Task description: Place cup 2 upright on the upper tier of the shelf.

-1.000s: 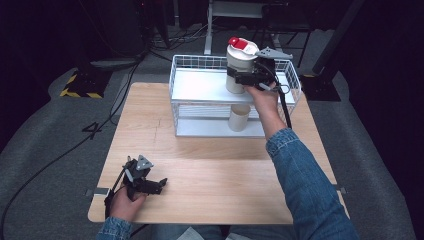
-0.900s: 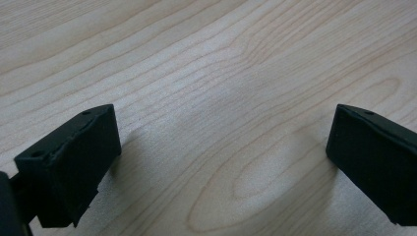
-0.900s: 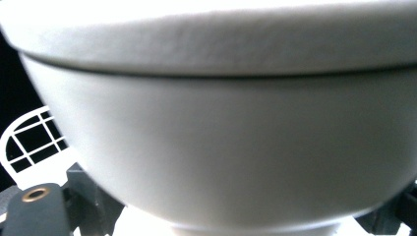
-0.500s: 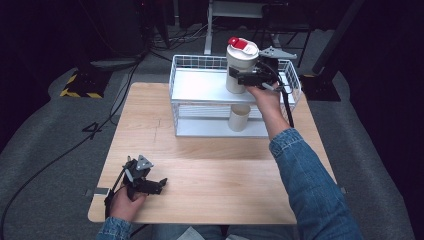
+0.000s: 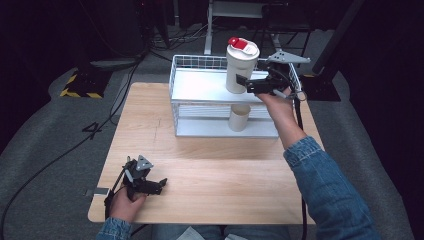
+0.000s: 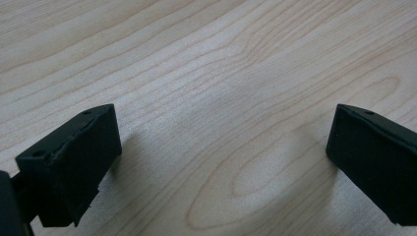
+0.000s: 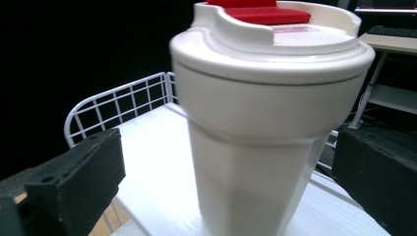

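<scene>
right gripper (image 5: 246, 83): held at the upper shelf of the rack, jaws level and spread wide; they have just been opening, and nothing is gripped.
tumbler (image 5: 241, 66): tall cream cup with a cream lid and a red flap, upright on the upper shelf. in the right gripper view (image 7: 268, 123) it stands just ahead of the two black fingers (image 7: 74, 182), lined up with the gap between them, with space on both sides and no pad pressing on it.
rack (image 5: 200, 62): white wire frame with two white shelves, at the far side of the table; its mesh rail runs behind and to the left of the right fingers.
small cup (image 5: 239, 117): cream, on the lower shelf, below the right fingers.
left gripper (image 5: 159, 185): resting low at the near left part of the table, jaws spread wide, holding nothing.
left fingers (image 6: 74, 162): bare wood lies between and ahead of them.
table (image 5: 210, 165): pale wood.
</scene>
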Available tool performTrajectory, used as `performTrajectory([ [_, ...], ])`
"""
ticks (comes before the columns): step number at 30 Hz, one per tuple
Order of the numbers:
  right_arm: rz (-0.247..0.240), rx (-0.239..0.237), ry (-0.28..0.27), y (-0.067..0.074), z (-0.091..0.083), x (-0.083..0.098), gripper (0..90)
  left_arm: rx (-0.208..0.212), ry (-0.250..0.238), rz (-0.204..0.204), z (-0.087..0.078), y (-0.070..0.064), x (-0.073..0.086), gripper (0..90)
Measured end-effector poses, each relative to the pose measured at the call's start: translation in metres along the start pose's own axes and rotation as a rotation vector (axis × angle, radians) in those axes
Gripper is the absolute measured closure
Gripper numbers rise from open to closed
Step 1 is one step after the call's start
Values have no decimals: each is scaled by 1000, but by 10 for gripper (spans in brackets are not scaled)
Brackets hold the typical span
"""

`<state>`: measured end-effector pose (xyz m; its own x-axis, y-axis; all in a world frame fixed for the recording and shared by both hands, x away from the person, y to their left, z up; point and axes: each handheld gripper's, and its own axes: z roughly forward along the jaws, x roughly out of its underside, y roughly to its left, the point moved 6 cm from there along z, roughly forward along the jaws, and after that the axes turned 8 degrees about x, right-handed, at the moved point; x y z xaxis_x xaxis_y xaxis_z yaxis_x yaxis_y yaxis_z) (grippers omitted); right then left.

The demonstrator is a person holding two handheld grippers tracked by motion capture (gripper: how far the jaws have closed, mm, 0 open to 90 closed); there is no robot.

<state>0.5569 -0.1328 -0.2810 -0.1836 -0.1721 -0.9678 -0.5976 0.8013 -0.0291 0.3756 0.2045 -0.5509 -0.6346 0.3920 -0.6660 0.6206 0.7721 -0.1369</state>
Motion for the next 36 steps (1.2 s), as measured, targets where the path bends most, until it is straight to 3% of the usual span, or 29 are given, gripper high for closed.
performTrajectory([
  [20, -33, -68, 26, 8, -79, 15, 0, 0, 4, 2, 0, 0, 0, 5],
  [27, -45, -90, 49, 8, -100, 32, 0, -1, 5, 5, 0, 0, 0, 5],
  [36, -66, -67, 90, 1, -131, 56, 9, 0, 5, 5, 0, 0, 0, 5],
])
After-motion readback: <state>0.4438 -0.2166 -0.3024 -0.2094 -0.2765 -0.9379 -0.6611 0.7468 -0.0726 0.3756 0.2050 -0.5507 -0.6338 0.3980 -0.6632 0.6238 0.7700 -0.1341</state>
